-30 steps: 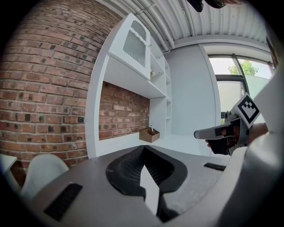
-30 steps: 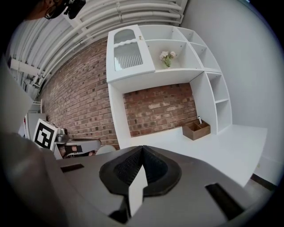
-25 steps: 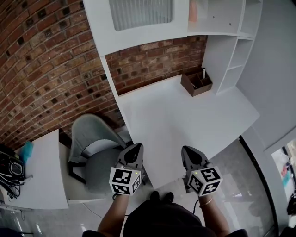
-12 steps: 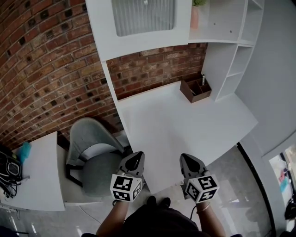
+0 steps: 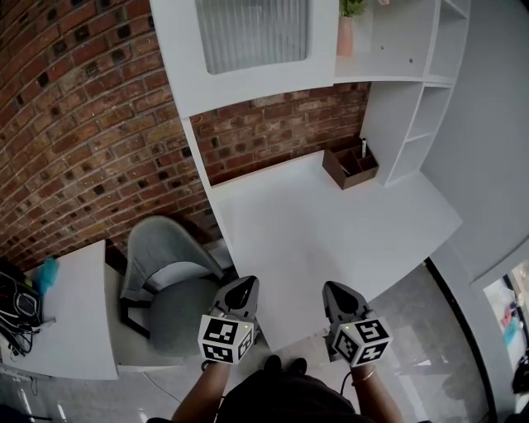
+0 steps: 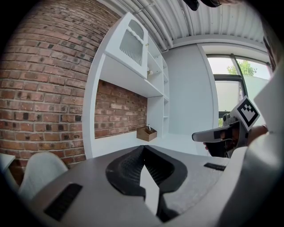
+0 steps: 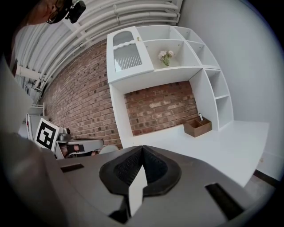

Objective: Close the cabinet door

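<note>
The white cabinet door (image 5: 252, 33) with a ribbed glass pane is at the top of the head view, above the white desk (image 5: 331, 223). In the right gripper view the door (image 7: 126, 55) looks about flush with the cabinet front; I cannot tell whether it is fully closed. It also shows high up in the left gripper view, the door (image 6: 133, 44) seen from the side. My left gripper (image 5: 245, 283) and right gripper (image 5: 335, 290) hang side by side at the desk's near edge, far below the door. Both are shut with nothing between the jaws (image 6: 143, 148) (image 7: 142, 148).
A brown wooden organiser box (image 5: 350, 163) stands at the desk's back right, next to open white shelves (image 5: 421, 99). A potted plant (image 5: 347, 25) sits on the shelf right of the door. A grey chair (image 5: 169, 268) and a side table (image 5: 58, 330) with cables are on the left.
The head view has tipped up slightly, so the potted plant now shows. Both grippers have slid a little lower in the picture and stay shut.
</note>
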